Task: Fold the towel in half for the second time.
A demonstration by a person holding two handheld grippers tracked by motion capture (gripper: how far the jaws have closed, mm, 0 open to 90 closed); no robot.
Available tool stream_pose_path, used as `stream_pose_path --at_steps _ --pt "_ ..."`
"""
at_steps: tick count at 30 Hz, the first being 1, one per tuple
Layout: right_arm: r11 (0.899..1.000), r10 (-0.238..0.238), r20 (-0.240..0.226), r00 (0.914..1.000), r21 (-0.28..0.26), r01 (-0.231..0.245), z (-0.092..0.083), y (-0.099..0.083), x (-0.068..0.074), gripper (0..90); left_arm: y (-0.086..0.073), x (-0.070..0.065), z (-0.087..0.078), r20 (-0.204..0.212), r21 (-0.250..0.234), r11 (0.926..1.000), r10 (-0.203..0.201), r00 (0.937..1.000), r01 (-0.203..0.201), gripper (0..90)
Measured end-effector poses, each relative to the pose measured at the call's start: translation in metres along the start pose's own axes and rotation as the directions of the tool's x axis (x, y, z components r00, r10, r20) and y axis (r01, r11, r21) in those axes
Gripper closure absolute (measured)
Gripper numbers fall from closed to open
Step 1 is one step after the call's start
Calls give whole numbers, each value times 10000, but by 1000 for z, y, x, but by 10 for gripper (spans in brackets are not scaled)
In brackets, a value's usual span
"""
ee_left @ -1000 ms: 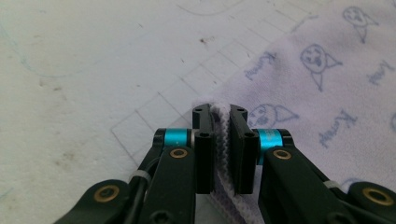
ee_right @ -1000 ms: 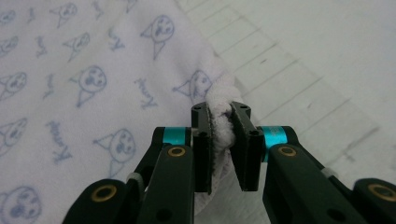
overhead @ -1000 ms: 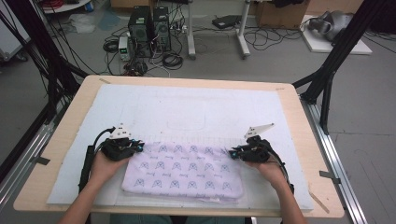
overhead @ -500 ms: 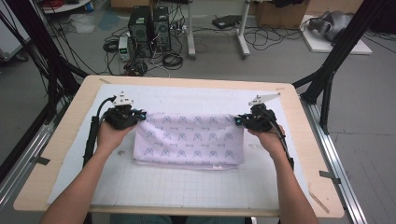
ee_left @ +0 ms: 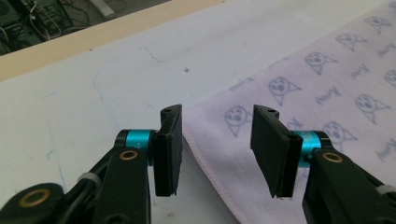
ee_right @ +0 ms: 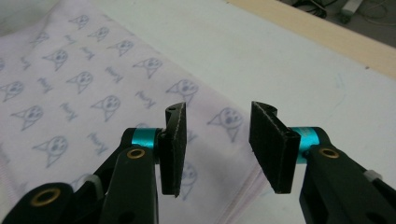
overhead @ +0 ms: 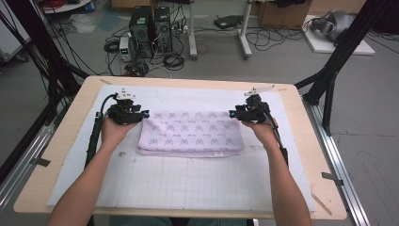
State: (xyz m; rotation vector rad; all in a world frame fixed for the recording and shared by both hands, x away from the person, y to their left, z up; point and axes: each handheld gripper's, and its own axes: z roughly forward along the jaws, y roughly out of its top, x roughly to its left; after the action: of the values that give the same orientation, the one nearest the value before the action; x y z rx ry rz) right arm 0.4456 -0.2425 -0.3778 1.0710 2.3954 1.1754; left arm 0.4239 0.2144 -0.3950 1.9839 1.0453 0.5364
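A pale lilac cloth (overhead: 190,133) printed with small cat faces lies folded on the white gridded mat (overhead: 188,183), a little toward twelve o'clock of the mat's middle. It forms a wide rectangle with its layered edges showing along the six o'clock side, where a small white tag sits at the hem. The cloth lies flat and nothing grips it.

The left gripper (overhead: 141,114) sits at the cloth's nine o'clock end, by the far corner, held in the person's left hand (overhead: 114,130). In the left gripper view its jaws stand wide apart, holding nothing, with the cloth's (ee_left: 322,93) hemmed corner lying below and between them; whether the pads touch the fabric is hard to tell from this angle.

The right gripper (overhead: 234,113) is at the cloth's three o'clock end, by the far corner, in the right hand (overhead: 261,130). In the right gripper view its jaws are also wide and empty, poised over the cloth's (ee_right: 93,93) edge, with bare mat (ee_right: 327,79) on the outer side.

The mat covers most of a light wooden table (overhead: 61,141). Beyond the table, at twelve o'clock, computer towers (overhead: 150,23) and tangled cables (overhead: 171,59) rest on the grey floor.
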Motion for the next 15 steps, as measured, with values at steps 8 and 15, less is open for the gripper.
stream_pose_path --at_steps 8,15 --pt "9977 -324 -659 9973 578 363 -3 -19 22 569 -20 -22 -13 1163 -273 9958 904 9891 -878 760" --pt "9957 -346 -1076 9936 818 435 2 -38 36 596 -38 -31 -22 1484 -204 9932 1166 9820 -1148 773"
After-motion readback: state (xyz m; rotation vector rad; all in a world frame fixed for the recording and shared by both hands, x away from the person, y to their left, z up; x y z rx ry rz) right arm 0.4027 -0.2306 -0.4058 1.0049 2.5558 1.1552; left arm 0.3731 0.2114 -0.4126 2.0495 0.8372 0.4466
